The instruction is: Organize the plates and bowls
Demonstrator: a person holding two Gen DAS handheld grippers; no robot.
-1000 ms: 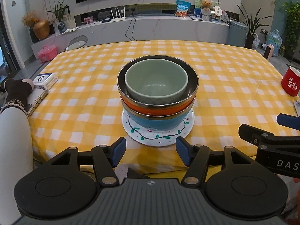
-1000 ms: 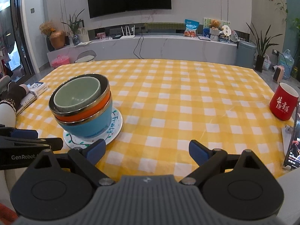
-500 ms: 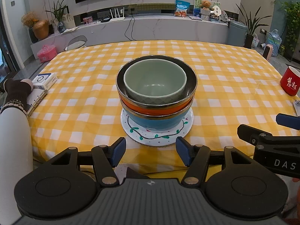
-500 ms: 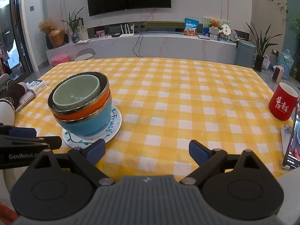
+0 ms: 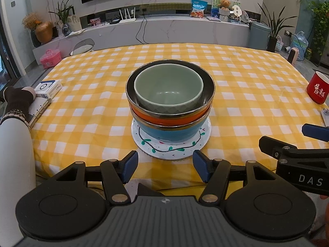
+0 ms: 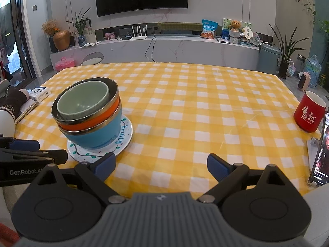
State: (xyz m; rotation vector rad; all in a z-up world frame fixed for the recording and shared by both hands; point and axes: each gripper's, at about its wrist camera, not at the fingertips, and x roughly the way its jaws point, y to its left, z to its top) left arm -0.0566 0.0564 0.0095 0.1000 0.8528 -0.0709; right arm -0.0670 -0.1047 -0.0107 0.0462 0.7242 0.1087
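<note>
A stack stands on the yellow checked tablecloth near the front edge: a white plate with a green vine pattern (image 5: 164, 151) (image 6: 125, 138) at the bottom, then a blue bowl (image 5: 170, 132) (image 6: 96, 133), an orange bowl (image 5: 162, 120) (image 6: 92, 124) with a metal rim, and a pale green bowl (image 5: 168, 89) (image 6: 82, 105) nested on top. My left gripper (image 5: 165, 165) is open just in front of the plate, holding nothing. My right gripper (image 6: 161, 166) is open to the right of the stack, with nothing between its fingers.
A red mug (image 5: 317, 90) (image 6: 309, 114) stands at the table's right edge, with a phone on a stand (image 6: 319, 154) beside it. A notebook and small box (image 5: 46, 90) lie at the left edge, next to a person's sleeved arm (image 5: 14, 107).
Both views have shifted slightly; the stack sits a touch higher in the left wrist view. Nothing on the table has moved and both grippers stay open.
</note>
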